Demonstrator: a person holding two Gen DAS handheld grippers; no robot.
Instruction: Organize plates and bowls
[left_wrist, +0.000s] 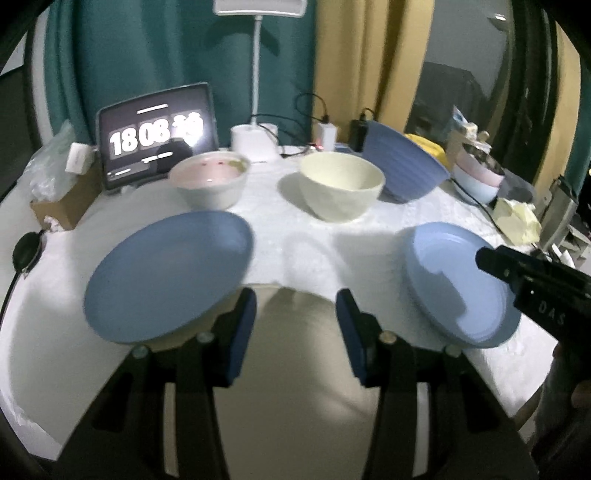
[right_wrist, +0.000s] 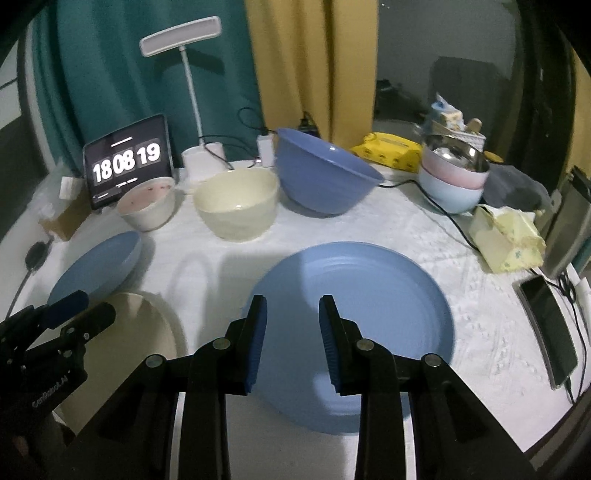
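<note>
My left gripper (left_wrist: 295, 306) is open and empty, hovering over a cream plate (left_wrist: 295, 369) at the table's near edge. A blue plate (left_wrist: 170, 273) lies partly over that cream plate's left side. My right gripper (right_wrist: 291, 314) is open and empty above a second blue plate (right_wrist: 369, 295), which also shows in the left wrist view (left_wrist: 458, 280). Behind stand a pinkish-white bowl (left_wrist: 210, 181), a cream bowl (left_wrist: 340, 188) and a large tilted blue bowl (right_wrist: 325, 173). The left gripper shows in the right wrist view (right_wrist: 74, 306) over the cream plate (right_wrist: 147, 332).
A tablet clock (left_wrist: 155, 136), a white desk lamp (left_wrist: 255, 140) and chargers with cables (left_wrist: 325, 133) line the back. Stacked pastel bowls (right_wrist: 450, 173), a yellow tissue pack (right_wrist: 509, 240), a phone (right_wrist: 550, 325) and a yellow box (right_wrist: 388, 151) sit at the right. A cardboard box (left_wrist: 62, 206) is at the left.
</note>
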